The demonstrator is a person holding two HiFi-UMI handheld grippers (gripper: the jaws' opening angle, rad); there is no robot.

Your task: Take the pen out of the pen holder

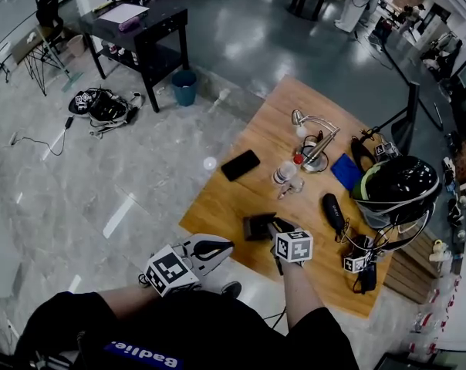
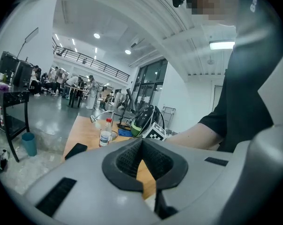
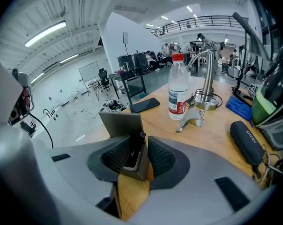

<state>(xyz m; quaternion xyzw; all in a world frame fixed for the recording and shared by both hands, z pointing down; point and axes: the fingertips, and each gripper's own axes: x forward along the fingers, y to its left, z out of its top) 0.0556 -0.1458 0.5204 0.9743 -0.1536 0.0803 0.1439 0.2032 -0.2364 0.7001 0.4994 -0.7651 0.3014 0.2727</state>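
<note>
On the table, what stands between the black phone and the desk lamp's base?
A red-capped clear bottle stands there, between phone and lamp base; the right gripper view shows it.

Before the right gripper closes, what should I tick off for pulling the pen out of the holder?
1. Right gripper jaws apart: ok.
2. Pen showing in the holder: ok.
3. Jaws around the pen alone: not ok, the holder stands between them too.
4. Left gripper steadying the holder: not ok, it is shut, empty and apart from it.
5. Pads clear of the holder's walls: cannot tell.
6. Bottle out of the way: ok.
</note>
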